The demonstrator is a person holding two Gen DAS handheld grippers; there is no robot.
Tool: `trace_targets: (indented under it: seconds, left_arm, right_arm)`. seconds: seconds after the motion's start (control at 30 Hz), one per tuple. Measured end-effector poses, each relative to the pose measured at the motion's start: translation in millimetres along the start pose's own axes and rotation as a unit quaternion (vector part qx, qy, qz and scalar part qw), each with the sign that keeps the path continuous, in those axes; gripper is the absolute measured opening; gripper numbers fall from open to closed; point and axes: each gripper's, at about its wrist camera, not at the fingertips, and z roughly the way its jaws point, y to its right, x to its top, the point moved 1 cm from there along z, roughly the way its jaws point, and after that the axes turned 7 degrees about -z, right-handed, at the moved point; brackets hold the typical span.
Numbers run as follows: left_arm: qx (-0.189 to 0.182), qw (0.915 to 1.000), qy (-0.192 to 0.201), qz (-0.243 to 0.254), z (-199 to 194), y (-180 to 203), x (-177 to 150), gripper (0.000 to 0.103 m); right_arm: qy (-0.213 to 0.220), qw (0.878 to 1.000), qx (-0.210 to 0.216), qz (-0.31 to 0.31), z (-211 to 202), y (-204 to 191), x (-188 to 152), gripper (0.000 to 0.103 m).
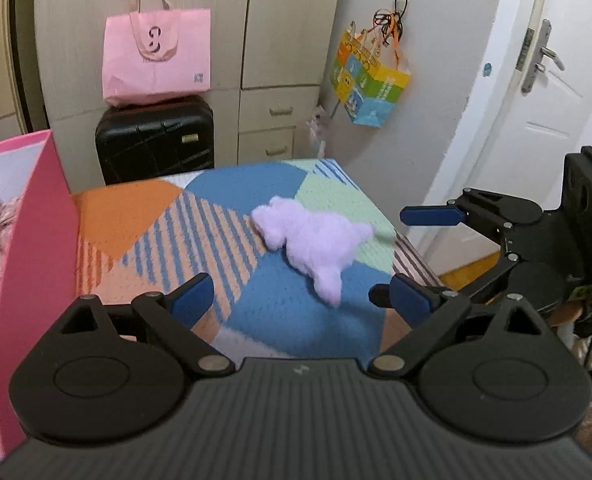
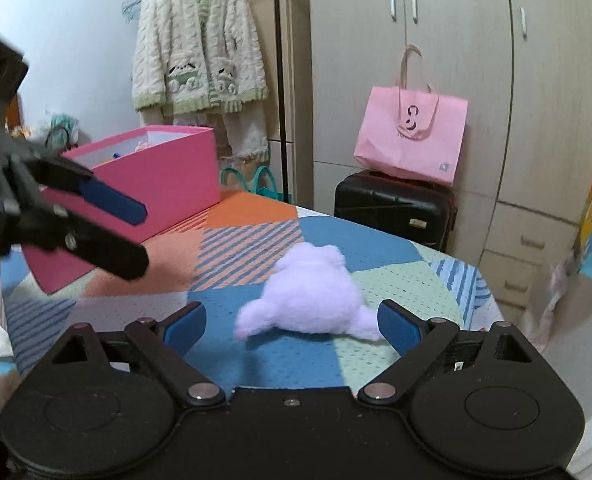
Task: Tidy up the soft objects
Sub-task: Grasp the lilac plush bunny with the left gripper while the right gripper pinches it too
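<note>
patchwork bedspread (image 2: 256,236) | lilac plush toy (image 2: 315,292) lying loose | both grippers' jaws apart, empty

L gripper (image 1: 292,300) wide open, tilted down, empty. R gripper (image 2: 292,324) same, jaws spread, nothing held.
</note>
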Motion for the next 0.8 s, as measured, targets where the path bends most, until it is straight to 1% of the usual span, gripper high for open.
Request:
trace_targets:
  seconds: [0.03,0.1,0.2,0.33,0.4,0.47,0.53,0.57,0.6,0.67,0.73,0.8]
  left_arm:
    - [0.002,1.0,0.004,0.0,5,2,1,0.095]
    - [-0.012,0.9998,0.008,-0.015,17,3,3,0.095]
    - [-0.027,0.9984,0.004,-0.049,33,1,8,0.094]
    - [-0.026,0.9973,0.012,-0.068,56,2,12,0.092]
    - [-0.021,0.9964,0.007,-0.082,68,1,12,0.088]
    - [-0.01,0.9954,-0.016,-0.095,82,0,13,0.08]
    - [-0.015,0.9947,-0.021,-0.099,89,-1,12,0.074]
    - [-0.017,0.9944,-0.024,-0.101,93,-1,11,0.067]
    - [-0.019,0.9943,-0.027,-0.102,95,-2,11,0.063]
    - [-0.033,0.9937,-0.033,-0.102,99,-4,9,0.051]
    - [-0.039,0.9923,-0.035,-0.112,100,-7,8,0.049]
    - [-0.035,0.9915,-0.029,-0.122,100,-9,7,0.048]
  right_arm:
    - [-0.001,1.0,0.002,-0.003,3,3,-1,0.096]
    - [-0.008,1.0,0.0,-0.021,11,6,-4,0.098]
    - [-0.023,0.997,0.022,-0.068,26,6,-11,0.099]
    - [-0.048,0.995,0.023,-0.082,47,12,-11,0.099]
    - [-0.048,0.995,0.031,-0.082,54,14,-9,0.099]
    - [-0.049,0.995,0.042,-0.078,60,17,-7,0.099]
    - [-0.053,0.995,0.053,-0.066,65,19,-4,0.099]
    - [-0.056,0.995,0.06,-0.06,67,19,-4,0.099]
    - [-0.057,0.995,0.066,-0.054,69,19,-4,0.099]
    - [-0.056,0.995,0.065,-0.044,71,18,-4,0.099]
    - [-0.055,0.996,0.064,-0.038,70,16,-4,0.096]
    - [-0.055,0.996,0.058,-0.028,69,13,-4,0.089]
